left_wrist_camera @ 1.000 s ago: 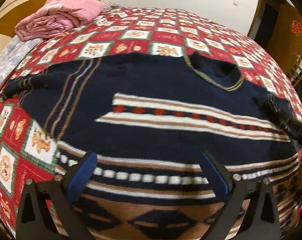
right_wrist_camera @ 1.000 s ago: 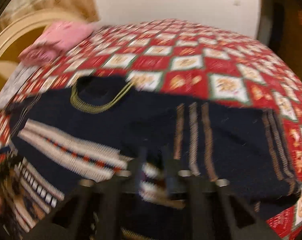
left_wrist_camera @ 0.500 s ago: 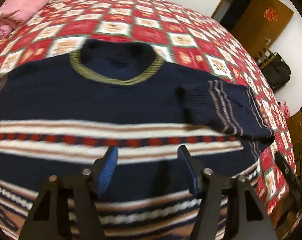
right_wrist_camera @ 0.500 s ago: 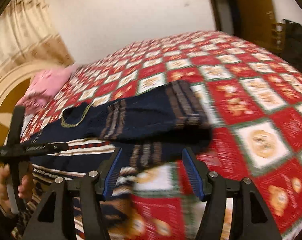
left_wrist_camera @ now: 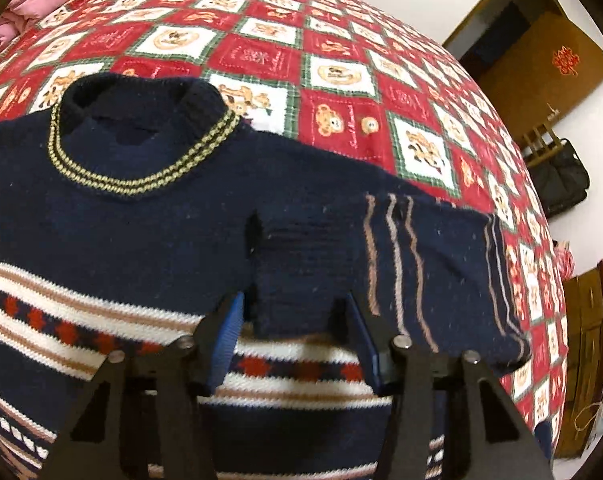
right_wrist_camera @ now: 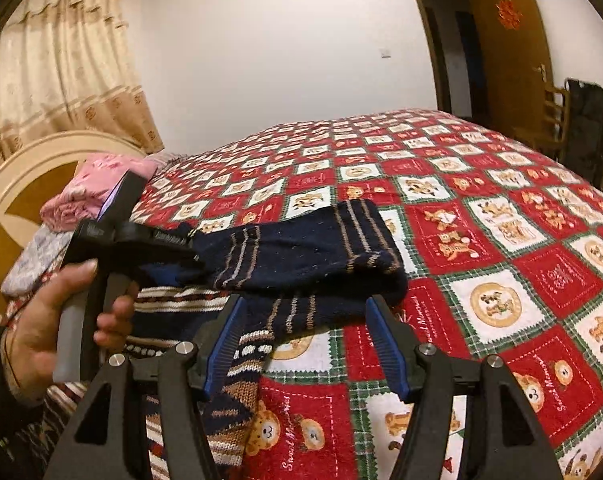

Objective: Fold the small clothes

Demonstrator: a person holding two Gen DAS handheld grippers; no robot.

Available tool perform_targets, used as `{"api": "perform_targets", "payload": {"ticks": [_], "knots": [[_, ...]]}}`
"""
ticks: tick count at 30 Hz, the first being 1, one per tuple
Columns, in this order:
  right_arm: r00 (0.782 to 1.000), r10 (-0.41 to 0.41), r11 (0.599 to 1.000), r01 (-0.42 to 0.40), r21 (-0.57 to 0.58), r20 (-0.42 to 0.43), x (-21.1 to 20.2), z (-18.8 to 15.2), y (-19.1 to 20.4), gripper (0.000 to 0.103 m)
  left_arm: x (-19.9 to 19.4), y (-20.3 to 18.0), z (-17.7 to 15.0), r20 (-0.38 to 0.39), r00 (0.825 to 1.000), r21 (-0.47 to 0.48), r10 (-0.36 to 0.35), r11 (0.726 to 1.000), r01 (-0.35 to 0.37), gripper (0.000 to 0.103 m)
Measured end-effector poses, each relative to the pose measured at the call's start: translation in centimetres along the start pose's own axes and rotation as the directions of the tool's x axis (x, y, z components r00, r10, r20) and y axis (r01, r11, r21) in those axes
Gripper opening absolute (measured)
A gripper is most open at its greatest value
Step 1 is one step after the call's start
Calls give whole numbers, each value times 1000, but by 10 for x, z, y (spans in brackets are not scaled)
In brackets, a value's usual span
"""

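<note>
- Left gripper [left_wrist_camera: 295, 320] over sweater chest, jaws closing, straddling the folded sleeve's edge; can't tell if pads press it yet. Right gripper [right_wrist_camera: 303, 332] spread, pinching nothing, near the sweater's side edge.
- Bed [left_wrist_camera: 341, 76] with red checked cover carries the job.
- Sweater [left_wrist_camera: 101, 216] lies flat, front up, collar toward the far side.
- Sleeve [left_wrist_camera: 401, 264] already folded in across the chest, so 1 fold looks done.
- Left to do, likely: other sleeve (out of view), then body fold.
- Pink clothes [right_wrist_camera: 89, 192] sit by the headboard, state unclear.

White wall [right_wrist_camera: 281, 40], beige curtain [right_wrist_camera: 61, 72], seemingly wooden door [right_wrist_camera: 509, 40]
</note>
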State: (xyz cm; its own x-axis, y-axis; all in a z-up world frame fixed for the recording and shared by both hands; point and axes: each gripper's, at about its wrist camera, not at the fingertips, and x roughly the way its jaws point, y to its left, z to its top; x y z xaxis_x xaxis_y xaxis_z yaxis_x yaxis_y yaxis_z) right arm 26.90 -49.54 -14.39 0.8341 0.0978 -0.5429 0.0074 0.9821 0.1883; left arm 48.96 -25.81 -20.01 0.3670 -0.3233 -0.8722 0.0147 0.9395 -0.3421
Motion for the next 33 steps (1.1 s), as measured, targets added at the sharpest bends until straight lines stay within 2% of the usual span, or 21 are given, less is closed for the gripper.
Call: {"api": "perform_targets", "payload": {"ticks": [4,9,11,12,15,19,25,33], "knots": [[1000,14,1000,-14,15,1,0,-1,-2,63,0,-5,1,24,999,-28,-42,999,43,54],[1000,-5,999,5,45,8,1,-1,-9,63,7,-17,-2,23,1000,9,15,1000,-16,53],[1000,-4,999,4,54,7,2,-2,-11,63,8,-18,0,12,1000,15,22,1000,-22,39],[1000,-4,998,3,56,9,2,-2,-11,63,8,-17,1,-9,1000,13,18,1000,-18,23],[1000,-2,998,1,55,10,2,-3,-11,63,4,-13,2,-20,1000,13,-13,1000,13,16],[1000,-1,999,1,46,9,3,-4,-10,63,-15,-12,-3,29,999,70,-20,997,18,14],[999,41,999,-41,35,3,3,-5,-5,63,-55,-2,1,116,993,154,17,987,-35,14],[993,112,991,-114,-66,-29,6,-17,25,63,-99,43,9,206,977,168,63,981,-98,14]]}}
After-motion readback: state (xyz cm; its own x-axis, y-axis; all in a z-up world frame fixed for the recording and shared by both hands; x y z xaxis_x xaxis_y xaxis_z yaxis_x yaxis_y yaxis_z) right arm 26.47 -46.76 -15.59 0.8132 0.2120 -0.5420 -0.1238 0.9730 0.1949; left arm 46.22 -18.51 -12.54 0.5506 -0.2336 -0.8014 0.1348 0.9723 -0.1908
